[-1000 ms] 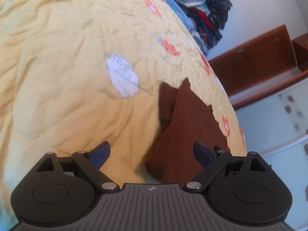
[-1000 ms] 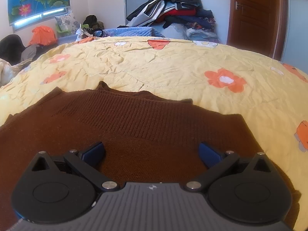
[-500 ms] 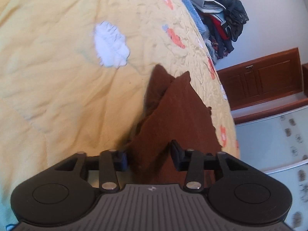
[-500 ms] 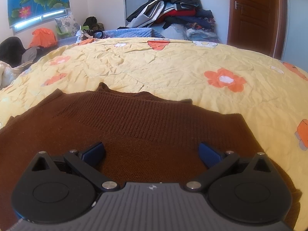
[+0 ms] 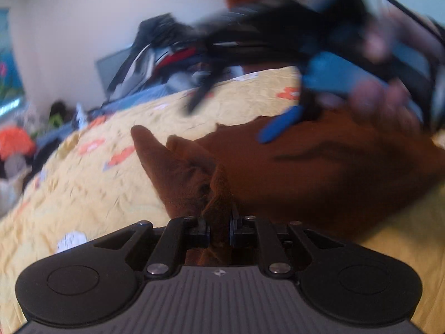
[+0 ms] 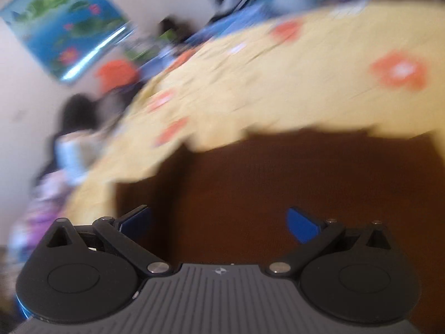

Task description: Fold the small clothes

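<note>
The left gripper is pinching a bunched edge of the brown sweater; its two jaws are pressed almost together, with only the thick fold of knit between them. From this pinch the cloth is rising in a ridge straight ahead of the fingers, and a loose pointed part is standing up a little to the left of them. The rest of the sweater is lying flat ahead and to the right of the left gripper, on the yellow quilt with orange flowers.

Further ahead and to the right, above the sweater, the right gripper is hanging in the air, very blurred, with a hand around its handle. In its own view the right gripper is standing wide open, the blue pads well apart and nothing between them. The brown sweater is filling the space just ahead of and under these fingers; I cannot tell whether the pads are touching it. Beyond the sweater the quilt is spreading ahead, and far ahead a pile of dark clothes is lying near the wall.
</note>
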Action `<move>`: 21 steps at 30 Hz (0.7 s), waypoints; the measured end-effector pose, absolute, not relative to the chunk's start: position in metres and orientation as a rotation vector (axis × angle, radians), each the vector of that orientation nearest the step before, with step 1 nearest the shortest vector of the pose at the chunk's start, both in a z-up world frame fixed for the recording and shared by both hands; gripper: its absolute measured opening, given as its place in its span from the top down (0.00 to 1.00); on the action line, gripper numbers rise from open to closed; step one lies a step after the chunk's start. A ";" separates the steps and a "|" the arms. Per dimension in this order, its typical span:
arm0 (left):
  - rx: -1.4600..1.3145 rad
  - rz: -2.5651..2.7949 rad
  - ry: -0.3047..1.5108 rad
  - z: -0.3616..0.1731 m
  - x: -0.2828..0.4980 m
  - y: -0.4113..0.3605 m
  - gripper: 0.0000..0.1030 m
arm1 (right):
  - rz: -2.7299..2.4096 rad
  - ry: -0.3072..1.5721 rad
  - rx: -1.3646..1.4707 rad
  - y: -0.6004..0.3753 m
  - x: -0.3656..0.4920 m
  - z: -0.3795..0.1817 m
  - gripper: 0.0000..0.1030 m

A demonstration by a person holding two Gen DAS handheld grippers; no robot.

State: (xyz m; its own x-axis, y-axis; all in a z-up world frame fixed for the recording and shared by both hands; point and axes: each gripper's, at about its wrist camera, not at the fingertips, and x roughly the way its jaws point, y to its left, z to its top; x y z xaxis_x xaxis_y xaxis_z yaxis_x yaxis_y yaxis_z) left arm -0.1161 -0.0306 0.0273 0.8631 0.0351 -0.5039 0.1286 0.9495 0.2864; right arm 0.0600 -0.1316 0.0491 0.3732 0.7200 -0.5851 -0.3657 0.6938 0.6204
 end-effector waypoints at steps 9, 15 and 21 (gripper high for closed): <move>0.400 -0.058 0.511 0.021 -0.119 -0.036 0.90 | 0.814 1.164 0.234 -0.032 0.094 0.034 0.32; 0.426 -0.096 0.482 0.033 -0.110 -0.046 0.90 | 0.847 1.100 0.163 -0.030 0.098 0.031 0.85; 0.435 -0.317 0.364 0.063 -0.100 -0.111 0.90 | 0.856 0.933 0.174 -0.119 0.087 0.081 0.85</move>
State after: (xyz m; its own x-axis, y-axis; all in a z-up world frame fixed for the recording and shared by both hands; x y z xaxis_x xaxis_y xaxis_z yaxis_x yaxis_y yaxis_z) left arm -0.1001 -0.1114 0.0628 0.8877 -0.2188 -0.4051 0.3715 0.8602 0.3494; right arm 0.0872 -0.1190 0.0806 0.3012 0.7120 -0.6343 -0.5707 0.6675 0.4782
